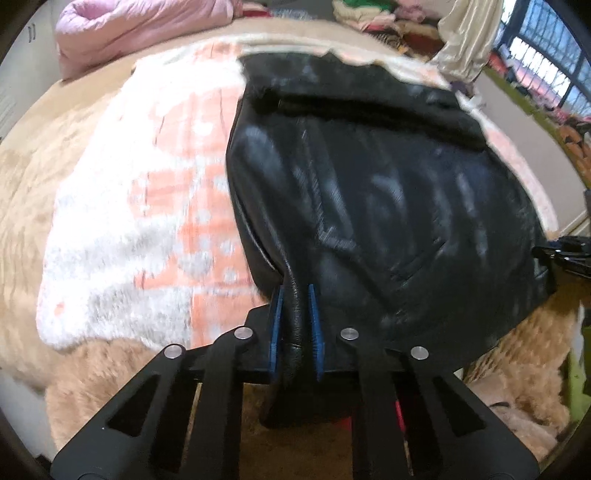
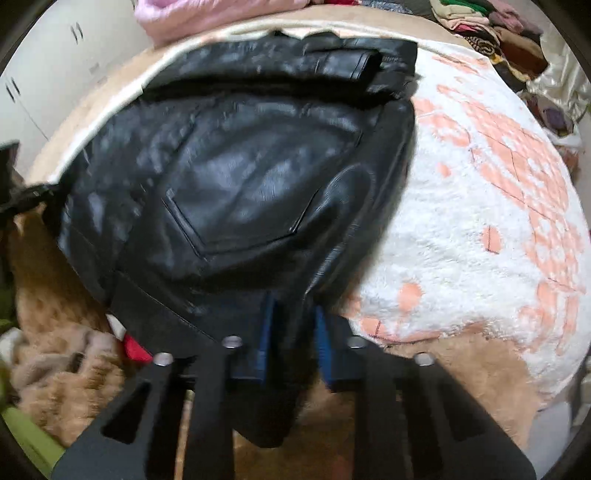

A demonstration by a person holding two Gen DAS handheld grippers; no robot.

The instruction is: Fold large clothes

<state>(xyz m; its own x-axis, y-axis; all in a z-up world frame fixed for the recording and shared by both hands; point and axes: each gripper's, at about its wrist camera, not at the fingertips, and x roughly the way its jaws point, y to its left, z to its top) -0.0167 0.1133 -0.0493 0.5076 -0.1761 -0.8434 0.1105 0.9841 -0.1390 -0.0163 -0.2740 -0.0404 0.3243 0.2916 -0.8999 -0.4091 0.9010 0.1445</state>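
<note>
Left wrist — glossy black leather jacket (image 1: 369,192).

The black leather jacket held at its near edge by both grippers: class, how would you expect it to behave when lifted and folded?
The jacket probably bends in thick, rounded rolls, not sharp creases: the edge in the left gripper forms a fat tube. Its glossy surface may slip between the fingers of the right gripper. It likely feels heavy, sagging below both grippers.

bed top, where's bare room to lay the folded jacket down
Free: the white and peach fluffy blanket on either side of the black leather jacket, left in the left wrist view, right in the right wrist view. Crowded: the far edge, with the pink quilted duvet and the pile of folded clothes.
</note>
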